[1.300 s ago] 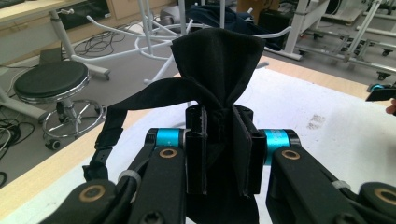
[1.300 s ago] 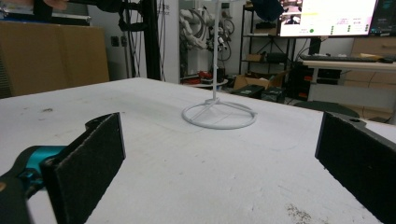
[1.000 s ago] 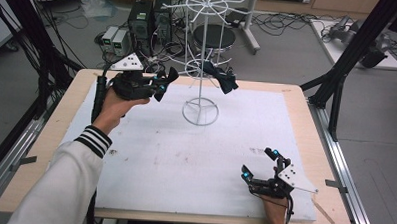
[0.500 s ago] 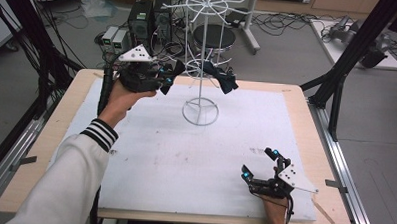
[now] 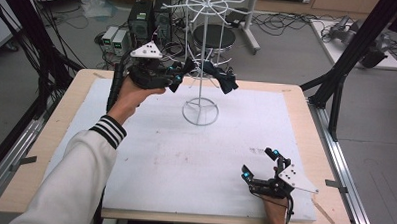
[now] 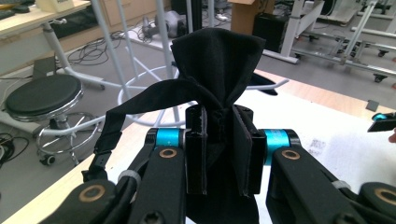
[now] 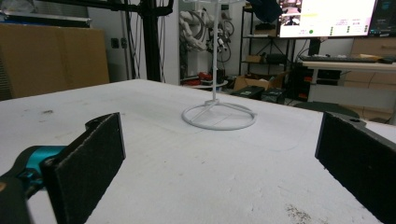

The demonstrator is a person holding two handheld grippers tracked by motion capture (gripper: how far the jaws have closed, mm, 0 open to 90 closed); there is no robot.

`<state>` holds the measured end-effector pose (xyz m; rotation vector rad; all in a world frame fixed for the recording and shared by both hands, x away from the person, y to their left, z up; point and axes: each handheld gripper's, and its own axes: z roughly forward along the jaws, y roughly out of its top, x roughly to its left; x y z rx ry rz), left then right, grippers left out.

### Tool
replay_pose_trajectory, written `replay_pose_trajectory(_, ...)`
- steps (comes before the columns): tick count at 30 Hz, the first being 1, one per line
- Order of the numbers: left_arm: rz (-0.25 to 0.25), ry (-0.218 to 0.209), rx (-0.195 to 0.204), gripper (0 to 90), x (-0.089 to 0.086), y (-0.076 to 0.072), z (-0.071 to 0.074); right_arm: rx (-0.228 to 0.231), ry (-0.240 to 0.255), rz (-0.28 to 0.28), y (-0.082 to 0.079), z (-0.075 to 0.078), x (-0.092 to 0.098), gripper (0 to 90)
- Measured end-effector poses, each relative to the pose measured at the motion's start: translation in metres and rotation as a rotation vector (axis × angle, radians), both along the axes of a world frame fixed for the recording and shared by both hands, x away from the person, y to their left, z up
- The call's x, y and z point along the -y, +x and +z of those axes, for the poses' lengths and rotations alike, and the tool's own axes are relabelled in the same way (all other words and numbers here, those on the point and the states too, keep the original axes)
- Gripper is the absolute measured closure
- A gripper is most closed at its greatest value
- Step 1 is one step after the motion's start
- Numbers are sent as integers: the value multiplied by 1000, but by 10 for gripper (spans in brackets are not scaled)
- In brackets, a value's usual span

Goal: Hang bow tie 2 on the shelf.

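Note:
A black bow tie [image 6: 217, 60] with a thin strap is pinched between the pads of my left gripper [image 6: 224, 154], which is shut on its middle. In the high view my left gripper [image 5: 180, 75] is raised beside the white wire rack [image 5: 202, 52], on its left, with the bow tie [image 5: 188, 66] close to the rack's arms. A second black bow tie [image 5: 221, 77] hangs on the rack's right side. Near the table's front right my right gripper [image 5: 260, 161] rests low and open; in its own view the right gripper [image 7: 224, 158] has nothing between its wide-apart jaws.
The rack's ring base [image 5: 200, 112] stands on a white mat [image 5: 175, 161] that covers a wooden table [image 5: 40, 151]. Black frame posts [image 5: 337, 82] rise at the table's right. A stool [image 6: 39, 95] and cables lie on the floor beyond.
My left gripper has risen and moved right toward the rack, carrying the bow tie. The right gripper has not moved.

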<state>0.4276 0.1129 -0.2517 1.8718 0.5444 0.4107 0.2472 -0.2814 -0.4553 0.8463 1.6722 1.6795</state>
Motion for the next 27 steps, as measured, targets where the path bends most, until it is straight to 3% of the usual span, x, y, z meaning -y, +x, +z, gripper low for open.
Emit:
replay_pose_trajectory(14, -19, -6, -35, 762, 12, 9, -6, -1, 3, 0, -1, 0, 0, 7)
replay_pose_trajectory(27, 0, 12, -49, 762, 17, 16, -11, -3, 6, 1, -1, 0, 0, 7)
